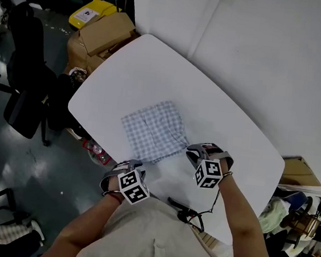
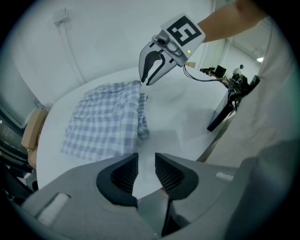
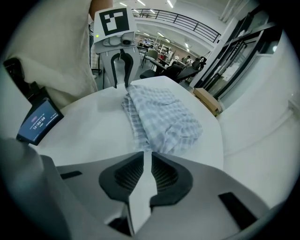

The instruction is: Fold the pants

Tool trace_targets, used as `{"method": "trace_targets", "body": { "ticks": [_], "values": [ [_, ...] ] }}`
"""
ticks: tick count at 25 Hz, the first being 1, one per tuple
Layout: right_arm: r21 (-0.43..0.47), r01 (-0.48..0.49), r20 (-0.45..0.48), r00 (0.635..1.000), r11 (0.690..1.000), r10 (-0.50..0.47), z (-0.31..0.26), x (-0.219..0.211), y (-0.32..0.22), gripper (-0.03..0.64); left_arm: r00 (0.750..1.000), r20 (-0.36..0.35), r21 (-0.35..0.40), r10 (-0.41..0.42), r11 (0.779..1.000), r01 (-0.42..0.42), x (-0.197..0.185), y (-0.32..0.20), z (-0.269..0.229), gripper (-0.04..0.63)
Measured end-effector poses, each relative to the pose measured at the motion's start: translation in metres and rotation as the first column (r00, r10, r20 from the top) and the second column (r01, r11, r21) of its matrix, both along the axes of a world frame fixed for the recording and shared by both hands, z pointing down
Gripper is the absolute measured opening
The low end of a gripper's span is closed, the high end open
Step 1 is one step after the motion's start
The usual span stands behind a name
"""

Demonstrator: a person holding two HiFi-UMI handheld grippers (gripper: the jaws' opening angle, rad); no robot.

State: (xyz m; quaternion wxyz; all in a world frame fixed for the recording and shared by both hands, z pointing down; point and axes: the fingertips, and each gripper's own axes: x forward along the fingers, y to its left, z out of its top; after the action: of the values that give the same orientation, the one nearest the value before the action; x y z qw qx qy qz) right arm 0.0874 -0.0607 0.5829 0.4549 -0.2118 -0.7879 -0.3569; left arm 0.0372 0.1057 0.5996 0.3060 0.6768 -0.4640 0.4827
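Currently the left gripper (image 2: 146, 163) is holding its jaws slightly apart and the right gripper (image 3: 147, 161) narrower, both empty, beside the folded blue-checked cloth pants (image 1: 154, 131) lying on the white oval table (image 1: 150, 66).

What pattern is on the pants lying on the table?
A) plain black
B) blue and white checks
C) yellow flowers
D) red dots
B: the folded pants on the white table show a blue-and-white check in the head view and both gripper views.

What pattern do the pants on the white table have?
A blue-and-white check pattern; the pants show it best in the left gripper view.
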Motion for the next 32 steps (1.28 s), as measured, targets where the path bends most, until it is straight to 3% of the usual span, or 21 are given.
{"method": "trace_targets", "body": {
  "ticks": [4, 8, 12, 15, 20, 23, 26, 32],
  "values": [
    [-0.043, -0.042, 0.000, 0.999, 0.998, 0.042, -0.004, 0.006, -0.001, 0.061, 0.999, -0.029, 0.001, -0.028, 1.000, 0.029, 0.003, 0.007, -0.002, 0.106],
    [-0.197, -0.159, 0.005, 0.987, 0.967, 0.163, -0.031, -0.007, -0.004, 0.035, 0.985, -0.122, 0.045, -0.125, 0.990, 0.131, -0.007, 0.002, -0.020, 0.104],
    [-0.392, -0.291, -0.075, 0.956, 0.872, 0.285, -0.054, -0.028, -0.001, 0.025, 0.923, -0.289, 0.069, -0.254, 0.956, 0.285, -0.029, -0.012, -0.042, 0.089],
    [-0.464, -0.377, -0.141, 0.925, 0.802, 0.354, -0.062, -0.048, -0.002, 0.023, 0.896, -0.329, 0.095, -0.297, 0.934, 0.344, -0.052, -0.021, -0.051, 0.047],
    [-0.483, -0.503, -0.220, 0.862, 0.716, 0.457, -0.064, -0.088, -0.020, 0.023, 0.881, -0.314, 0.101, -0.354, 0.910, 0.402, -0.108, -0.031, -0.056, 0.037],
    [-0.464, -0.571, -0.292, 0.820, 0.677, 0.492, -0.059, -0.111, -0.034, 0.024, 0.857, -0.351, 0.076, -0.378, 0.901, 0.428, -0.139, -0.038, -0.054, 0.037],
    [-0.434, -0.626, -0.359, 0.780, 0.648, 0.513, -0.054, -0.132, -0.044, 0.025, 0.830, -0.404, 0.050, -0.385, 0.897, 0.440, -0.162, -0.046, -0.053, 0.038],
    [-0.371, -0.695, -0.415, 0.717, 0.616, 0.559, -0.040, -0.164, -0.064, 0.078, 0.834, -0.414, 0.010, -0.365, 0.914, 0.405, -0.189, -0.055, -0.039, 0.056]
  ]
}}
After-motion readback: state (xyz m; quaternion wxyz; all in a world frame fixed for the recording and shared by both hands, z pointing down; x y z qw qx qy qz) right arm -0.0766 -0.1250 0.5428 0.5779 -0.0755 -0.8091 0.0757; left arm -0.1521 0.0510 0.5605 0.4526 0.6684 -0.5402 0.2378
